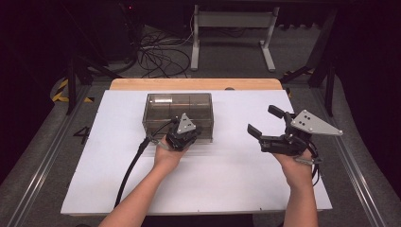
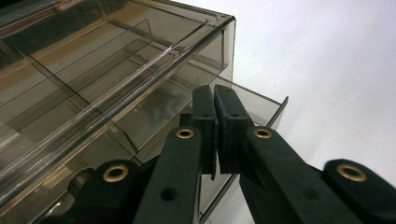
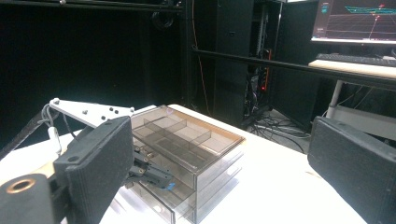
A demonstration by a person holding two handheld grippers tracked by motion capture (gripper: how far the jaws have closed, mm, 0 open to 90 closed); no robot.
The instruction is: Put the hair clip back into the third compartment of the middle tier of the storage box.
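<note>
high view / thing: smoked clear plastic drawer box (image 1: 178, 109) with inner dividers, on the white worktop (image 1: 227, 175), left of centre, toward the far edge.
high view / left hand-held gripper (image 1: 181, 135): at the box's near front face, touching it; jaws hidden under the grey plate from here.
high view / right hand-held gripper (image 1: 263, 124): well apart from the box, off to its right, above the worktop, jaws spread, nothing between them.
left gripper view / left hand-held gripper (image 2: 215, 100): jaws pressed together, tips on the thin front lip of the lower drawer (image 2: 261, 109); looks like a pinch on that lip, plastic edge barely visible between the pads.
left gripper view / drawer: sticks out a little past the drawer box (image 2: 116, 70) body, so slightly pulled open by the look of it.
right gripper view / right hand-held gripper (image 3: 219, 163): jaws wide apart, empty; drawer box (image 3: 187, 140) ahead, far off.
right gripper view / left hand-held gripper (image 3: 152, 173): at the lower front of the box.
handling guess: light, rigid, thin-walled plastic; smooth and slippery, may crack or scuff under hard squeeze.
box shift risk: whole box probably slides on the worktop when the drawer is pulled, free gripper could brace it.
hold point: drawer's front lip near the middle, pull straight and level so it does not jam.
</note>
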